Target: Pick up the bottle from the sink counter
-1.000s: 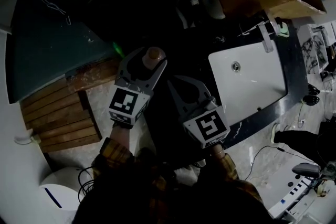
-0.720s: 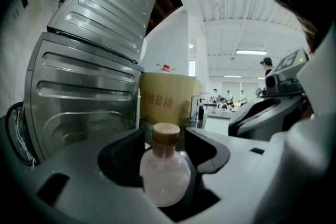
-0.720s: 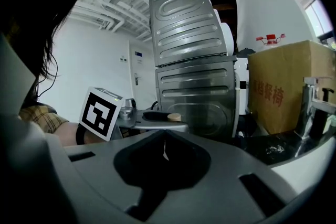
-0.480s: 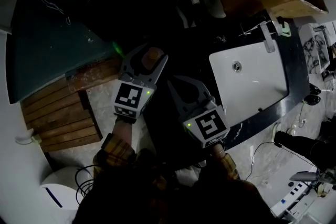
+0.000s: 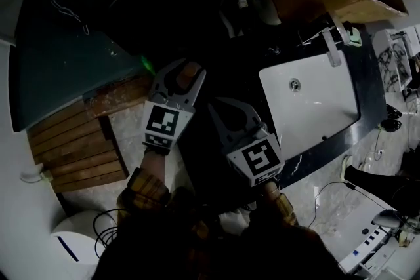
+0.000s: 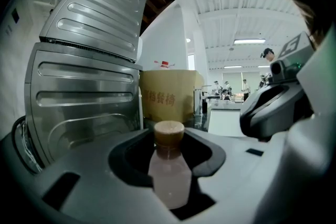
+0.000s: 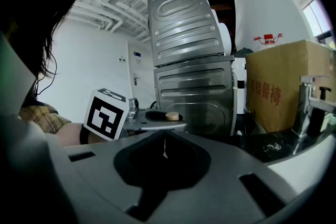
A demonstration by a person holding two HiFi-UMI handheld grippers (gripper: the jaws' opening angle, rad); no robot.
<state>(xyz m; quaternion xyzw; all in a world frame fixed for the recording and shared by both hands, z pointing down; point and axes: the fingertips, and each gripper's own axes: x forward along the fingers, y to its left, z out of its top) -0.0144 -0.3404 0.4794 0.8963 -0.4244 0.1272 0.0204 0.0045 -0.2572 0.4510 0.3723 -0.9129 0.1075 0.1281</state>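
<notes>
My left tool (image 5: 178,79) has just been closing, and its jaws now pinch the small pale pink plastic bottle with a brown cap (image 6: 170,176) by the body, the cap standing up between the jaw tips. The bottle is upright, over the left end of the dark sink surface (image 5: 328,141). From here I cannot tell whether its base is touching that surface. The white rectangular sink basin (image 5: 315,101) lies well apart to the right. My right tool (image 5: 226,109) sits just beside the left one on its right, jaws pressed together with nothing between them. Beyond the bottle I see a ribbed stainless-steel appliance (image 6: 84,97) on the left and a brown cardboard box with red print (image 6: 170,94) farther back. Wooden slats (image 5: 79,147) lie at near left.
</notes>
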